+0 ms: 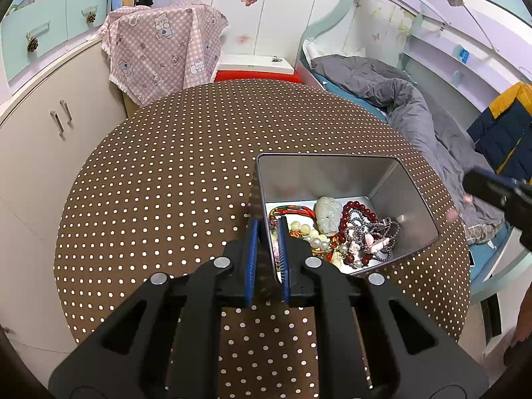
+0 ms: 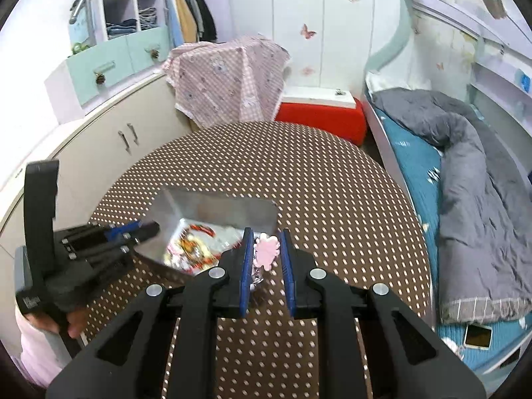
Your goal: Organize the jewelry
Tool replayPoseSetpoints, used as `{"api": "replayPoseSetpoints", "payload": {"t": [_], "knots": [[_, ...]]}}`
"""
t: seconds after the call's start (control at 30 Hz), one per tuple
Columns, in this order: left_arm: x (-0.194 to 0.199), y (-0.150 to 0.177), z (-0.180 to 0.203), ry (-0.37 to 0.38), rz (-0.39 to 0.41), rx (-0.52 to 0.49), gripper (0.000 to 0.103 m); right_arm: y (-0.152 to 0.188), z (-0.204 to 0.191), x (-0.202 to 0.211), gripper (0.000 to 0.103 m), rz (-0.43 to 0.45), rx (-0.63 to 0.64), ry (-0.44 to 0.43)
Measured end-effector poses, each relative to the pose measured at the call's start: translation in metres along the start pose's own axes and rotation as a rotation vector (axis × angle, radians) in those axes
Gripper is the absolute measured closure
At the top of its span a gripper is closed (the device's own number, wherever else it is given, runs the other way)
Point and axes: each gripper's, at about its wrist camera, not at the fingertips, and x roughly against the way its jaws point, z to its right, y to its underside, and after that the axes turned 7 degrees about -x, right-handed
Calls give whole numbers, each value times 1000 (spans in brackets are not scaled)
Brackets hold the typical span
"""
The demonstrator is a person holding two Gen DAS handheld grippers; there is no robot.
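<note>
While clamped, claws [image 1: 267, 229] on tin [image 1: 382, 179]

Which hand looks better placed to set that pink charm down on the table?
The right. Its fingers hold the pink charm above the dotted table, beside the tin. The left fingers are clamped on the tin's wall, steadying it.

A round table [image 1: 166, 166] under a brown white-dotted cloth bears one open metal tin [image 1: 392, 186] of jewelry near its right edge
</note>
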Motion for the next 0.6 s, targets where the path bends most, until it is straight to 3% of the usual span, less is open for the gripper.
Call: {"api": "replayPoseSetpoints", "payload": {"t": [0.3, 0.43, 0.5, 0.6], "knots": [[1, -1, -2, 6, 1, 4, 91, -15, -21, -19, 88, -24, 25, -71], [0, 1, -4, 15, 1, 10, 91, -15, -26, -28, 87, -54, 9, -149], [1, 1, -4, 11, 1, 8, 91, -15, -26, -32, 67, -66, -3, -151], [1, 1, -5, 17, 2, 11, 91, -14, -27, -34, 49, -55, 18, -117]]}}
